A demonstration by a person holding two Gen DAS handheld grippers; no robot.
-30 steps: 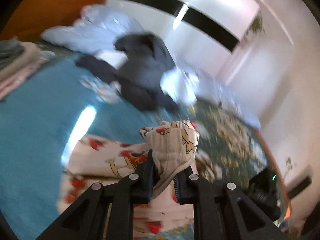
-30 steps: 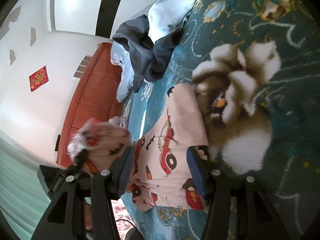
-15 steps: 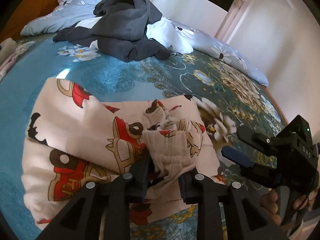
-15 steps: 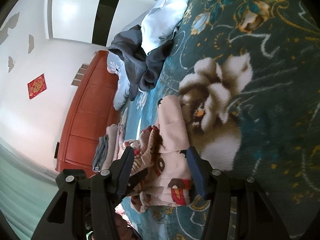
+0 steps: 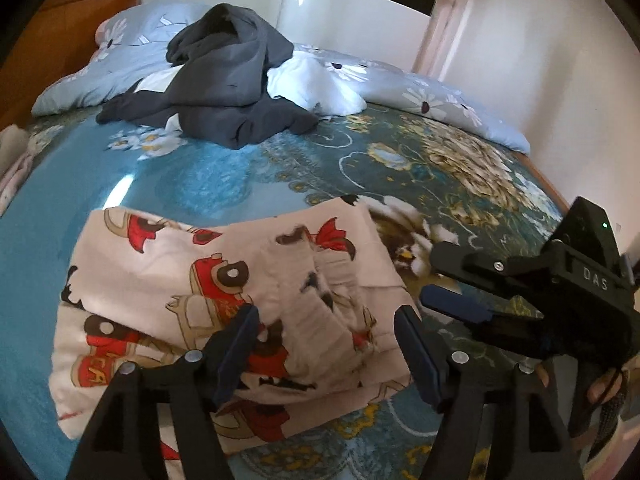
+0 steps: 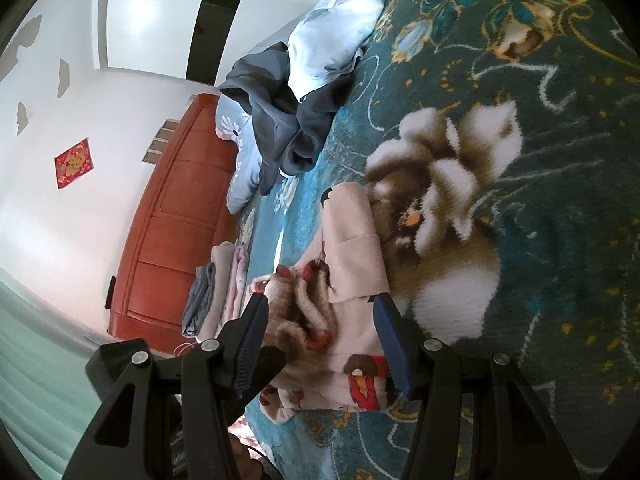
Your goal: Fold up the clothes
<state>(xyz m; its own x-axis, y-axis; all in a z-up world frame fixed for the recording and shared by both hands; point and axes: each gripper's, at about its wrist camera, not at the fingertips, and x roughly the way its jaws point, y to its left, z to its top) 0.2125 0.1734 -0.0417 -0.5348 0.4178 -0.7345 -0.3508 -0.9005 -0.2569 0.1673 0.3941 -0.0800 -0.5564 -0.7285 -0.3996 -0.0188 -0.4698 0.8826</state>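
Note:
A cream cartoon-print garment with red cars lies folded on the teal floral bedspread. My left gripper is open just above its near edge, with a bunched cuff lying loose between the jaws. My right gripper is open and empty beside the garment; it also shows in the left wrist view at the garment's right edge.
A dark grey garment pile and a white one lie on light blue pillows at the far side. A stack of folded clothes sits by the orange headboard.
My left gripper has opened and let go of the cartoon-print garment's cuff, which now rests on the folded garment. The right gripper stayed open beside it.

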